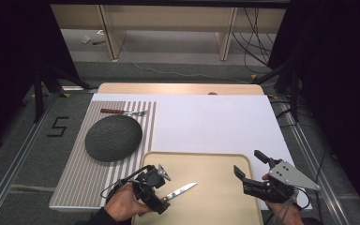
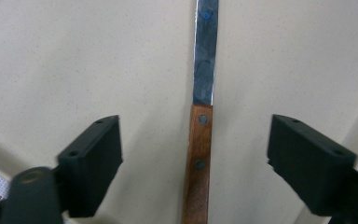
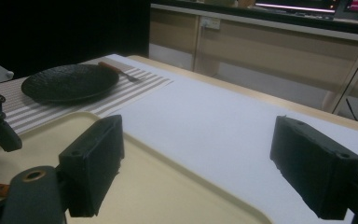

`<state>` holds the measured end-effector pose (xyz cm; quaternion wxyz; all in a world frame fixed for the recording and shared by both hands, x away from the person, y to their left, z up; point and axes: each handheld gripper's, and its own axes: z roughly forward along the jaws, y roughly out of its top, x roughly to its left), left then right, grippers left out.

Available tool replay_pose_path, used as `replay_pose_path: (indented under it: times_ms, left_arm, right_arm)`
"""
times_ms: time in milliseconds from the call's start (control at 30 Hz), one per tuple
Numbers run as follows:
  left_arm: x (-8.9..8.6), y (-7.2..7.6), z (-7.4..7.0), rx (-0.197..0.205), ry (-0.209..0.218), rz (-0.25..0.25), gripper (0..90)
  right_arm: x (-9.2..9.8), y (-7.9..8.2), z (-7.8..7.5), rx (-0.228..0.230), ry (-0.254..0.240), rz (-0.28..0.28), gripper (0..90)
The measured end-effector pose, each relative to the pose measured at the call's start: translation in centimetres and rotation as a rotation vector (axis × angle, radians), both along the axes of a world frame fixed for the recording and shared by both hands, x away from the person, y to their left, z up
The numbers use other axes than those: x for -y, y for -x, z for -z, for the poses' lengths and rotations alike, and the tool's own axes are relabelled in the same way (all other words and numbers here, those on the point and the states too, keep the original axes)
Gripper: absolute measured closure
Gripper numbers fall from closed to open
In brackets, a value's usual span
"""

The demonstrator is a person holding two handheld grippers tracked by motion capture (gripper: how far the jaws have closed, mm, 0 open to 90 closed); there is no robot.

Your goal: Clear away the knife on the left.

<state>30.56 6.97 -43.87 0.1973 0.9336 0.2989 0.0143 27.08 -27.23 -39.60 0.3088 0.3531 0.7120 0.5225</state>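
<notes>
Knife (image 2: 200, 140) lies flat on the beige tray (image 1: 215, 164), its wooden handle between the spread jaws of the left gripper (image 1: 153, 185), which grips nothing. Right gripper (image 1: 253, 171) hangs wide open and empty over the tray's right edge. Dark plate (image 1: 113, 138) and fork (image 1: 122, 111) sit on the striped mat (image 1: 82, 178).

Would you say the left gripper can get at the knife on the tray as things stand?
Probably yes. The left gripper is open over the tray, its jaws either side of the knife handle, with nothing in between.
</notes>
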Motion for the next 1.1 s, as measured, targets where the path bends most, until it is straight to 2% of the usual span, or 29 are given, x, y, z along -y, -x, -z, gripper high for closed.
replay_pose_path:
  times_ms: [67,200,367,500,700,833,1000,1100]
  left_arm:
    - [0.2,0.2,-0.1,0.015,0.004,-0.008,13.7]
    - [0.5,0.4,-0.2,0.036,0.016,0.014,11.0]
    - [1.1,0.7,-0.4,0.074,0.045,0.05,16.1]
    - [1.5,0.6,-0.2,0.085,0.04,0.087,26.0]
    - [2.3,0.6,0.1,0.088,0.032,0.127,45.8]
    - [3.1,0.9,0.5,0.103,-0.001,0.167,59.5]
    - [3.6,1.1,0.8,0.098,-0.014,0.207,75.3]
    - [3.9,1.3,1.0,0.101,-0.045,0.234,82.9]
  right_arm:
    - [0.0,0.0,0.0,0.0,0.0,-0.001,18.3]
    - [0.0,0.0,0.0,0.0,0.0,-0.003,18.3]
    - [-0.1,0.0,0.0,0.001,0.003,-0.005,18.3]
    - [-0.1,0.0,0.0,0.001,0.003,-0.004,18.4]
    - [-0.1,0.0,0.0,0.001,0.004,-0.006,18.3]
    - [-0.1,0.0,0.0,0.0,0.005,-0.006,18.4]
    - [-0.1,0.0,0.1,0.0,0.005,-0.007,18.4]
    - [-0.1,0.0,0.1,0.0,0.005,-0.009,18.5]
